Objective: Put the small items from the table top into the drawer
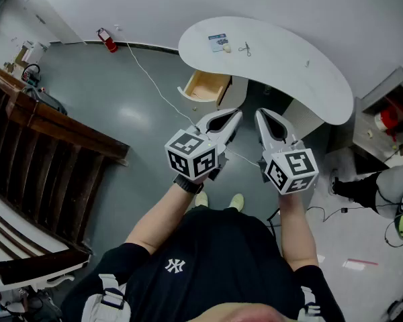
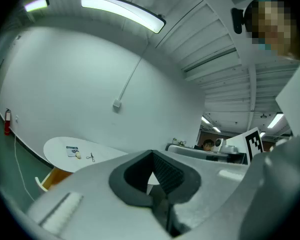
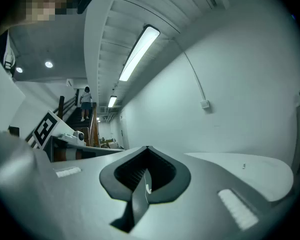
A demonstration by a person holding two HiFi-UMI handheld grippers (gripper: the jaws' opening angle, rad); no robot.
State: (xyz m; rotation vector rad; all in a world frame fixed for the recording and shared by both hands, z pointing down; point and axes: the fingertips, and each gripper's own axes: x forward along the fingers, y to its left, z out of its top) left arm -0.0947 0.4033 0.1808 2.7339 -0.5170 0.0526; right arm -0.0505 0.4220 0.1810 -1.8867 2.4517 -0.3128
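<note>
1. Left gripper was seen with its jaws pressed together and nothing between them, as its own view showed; it was held up in front of the body.
2. Right gripper was likewise closed on nothing, raised just beside the left one, with both pointed towards the table but well apart from it.
3. The drawer under the table's left end was found pulled out. Nothing could be made out in the part of its wooden inside that was visible.
4. Four small items were counted on the table top:
   - a blue-and-white packet;
   - a small pale round item touching or just beside the packet;
   - a pair of scissors near those two;
   - a tiny dark item well apart towards the right, too small to be identified.
5. The task was judged to be at its very start: the drawer was ready, but no item had been moved into it and none was held.
6. Everything was judged to be left: the table had to be approached, and each item picked up and placed in the drawer.
</note>
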